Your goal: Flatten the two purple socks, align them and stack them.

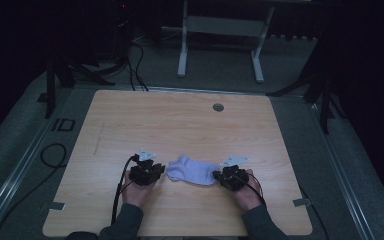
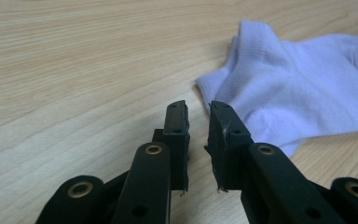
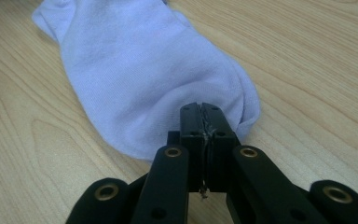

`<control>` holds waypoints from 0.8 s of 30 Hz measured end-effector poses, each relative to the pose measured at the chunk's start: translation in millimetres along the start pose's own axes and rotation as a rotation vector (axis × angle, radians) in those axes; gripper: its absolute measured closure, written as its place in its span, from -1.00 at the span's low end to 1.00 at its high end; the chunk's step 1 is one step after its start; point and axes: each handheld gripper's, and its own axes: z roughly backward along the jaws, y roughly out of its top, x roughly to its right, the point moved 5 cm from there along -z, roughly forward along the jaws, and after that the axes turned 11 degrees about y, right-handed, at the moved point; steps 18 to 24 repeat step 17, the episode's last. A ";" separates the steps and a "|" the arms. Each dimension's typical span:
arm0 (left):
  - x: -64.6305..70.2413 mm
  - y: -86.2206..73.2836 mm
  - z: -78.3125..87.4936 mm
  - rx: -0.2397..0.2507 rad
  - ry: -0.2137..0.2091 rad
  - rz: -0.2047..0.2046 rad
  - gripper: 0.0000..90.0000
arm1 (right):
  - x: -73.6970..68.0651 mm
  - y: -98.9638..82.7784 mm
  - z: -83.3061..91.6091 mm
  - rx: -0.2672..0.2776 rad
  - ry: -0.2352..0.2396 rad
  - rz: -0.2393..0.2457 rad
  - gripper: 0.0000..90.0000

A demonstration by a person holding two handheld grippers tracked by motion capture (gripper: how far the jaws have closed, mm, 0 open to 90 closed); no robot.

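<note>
Pale wood-grain worktop (image 1: 180, 125), smooth laminate, rounded at the corners. At the left, left claw (image 2: 198, 112) of matte black plastic with brass-ringed pivots, jaws parted by a narrow gap, nothing between the flat pads, tip just beside the sock's cuff edge. In the middle, flat on the worktop, a small lavender-white ankle sock (image 1: 192, 170), soft fine-ribbed knit, curved at heel and toe. At the right, right claw (image 3: 200, 109) pinched tight on the sock's rounded toe fabric.
</note>
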 end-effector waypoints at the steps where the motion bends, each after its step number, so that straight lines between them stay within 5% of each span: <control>1: -1.2 0.1 0.5 0.001 0.004 0.001 0.71 | 0.1 0.0 0.0 0.000 0.000 0.000 0.96; 12: -3.8 1.2 1.6 -0.001 -0.019 0.015 0.66 | 0.0 2.5 6.2 0.026 0.044 -0.017 0.91; 17: -4.6 1.6 2.0 0.000 -0.025 0.012 0.65 | -2.2 11.5 20.8 0.100 0.076 -0.025 0.83; 24: -4.6 1.6 2.0 0.000 -0.025 0.012 0.65 | -2.2 11.5 20.8 0.100 0.076 -0.025 0.83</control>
